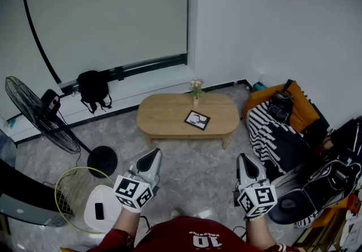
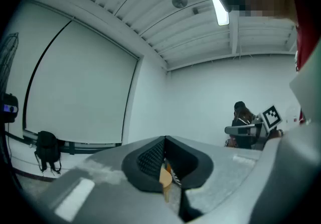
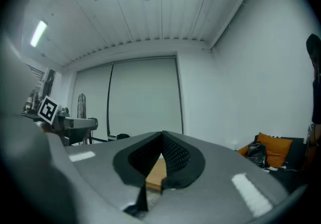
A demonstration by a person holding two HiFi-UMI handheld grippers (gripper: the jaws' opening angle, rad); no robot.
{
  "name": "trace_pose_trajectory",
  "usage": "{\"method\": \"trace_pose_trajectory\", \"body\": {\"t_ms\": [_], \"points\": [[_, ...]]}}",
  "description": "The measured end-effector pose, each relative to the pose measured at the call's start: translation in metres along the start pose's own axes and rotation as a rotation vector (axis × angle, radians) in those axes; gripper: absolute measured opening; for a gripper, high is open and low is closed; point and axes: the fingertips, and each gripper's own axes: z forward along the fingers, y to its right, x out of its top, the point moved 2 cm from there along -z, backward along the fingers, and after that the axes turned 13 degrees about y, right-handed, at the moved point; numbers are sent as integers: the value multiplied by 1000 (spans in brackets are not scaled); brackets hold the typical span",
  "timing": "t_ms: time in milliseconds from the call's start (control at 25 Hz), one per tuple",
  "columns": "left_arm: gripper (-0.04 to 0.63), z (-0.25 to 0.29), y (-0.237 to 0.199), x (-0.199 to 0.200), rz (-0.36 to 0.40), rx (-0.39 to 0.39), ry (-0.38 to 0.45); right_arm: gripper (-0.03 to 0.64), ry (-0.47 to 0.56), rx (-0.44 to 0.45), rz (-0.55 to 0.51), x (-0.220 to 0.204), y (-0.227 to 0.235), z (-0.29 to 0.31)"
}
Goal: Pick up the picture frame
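The picture frame [image 1: 197,120], dark-edged with a pale print, lies flat on the right half of the oval wooden table [image 1: 164,115]. A small vase of flowers [image 1: 195,90] stands just behind it. My left gripper [image 1: 154,155] and right gripper [image 1: 244,159] hover level over the floor, well short of the table's near edge and on either side of the frame's line. Both are shut and hold nothing. In the left gripper view the left gripper [image 2: 164,140] has its jaw tips together, with a sliver of table [image 2: 165,178] below them. In the right gripper view the right gripper [image 3: 161,133] looks the same.
A standing fan [image 1: 39,112] and a black backpack [image 1: 93,88] are at the left by the window wall. An orange beanbag [image 1: 302,111] with a striped cushion [image 1: 271,135] and bags fills the right. A white stool [image 1: 102,208] with a phone stands near my left arm.
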Motion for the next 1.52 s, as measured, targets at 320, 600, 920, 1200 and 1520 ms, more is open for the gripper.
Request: {"method": "trace_pose_trajectory", "body": {"t_ms": [320, 600, 920, 1200, 1520], "points": [[3, 0, 4, 3, 7, 1, 2, -5, 8, 10, -3, 3, -1, 0], [3, 5, -2, -2, 7, -15, -6, -5, 15, -1, -6, 0, -3, 7], [3, 10, -22, -12, 4, -31, -11, 0, 29, -25, 17, -8, -10, 25], [3, 11, -47, -17, -16, -52, -9, 0, 25, -32, 1, -14, -29, 42], [3, 17, -68, -27, -37, -76, -23, 0, 2, -58, -15, -22, -39, 55]]}}
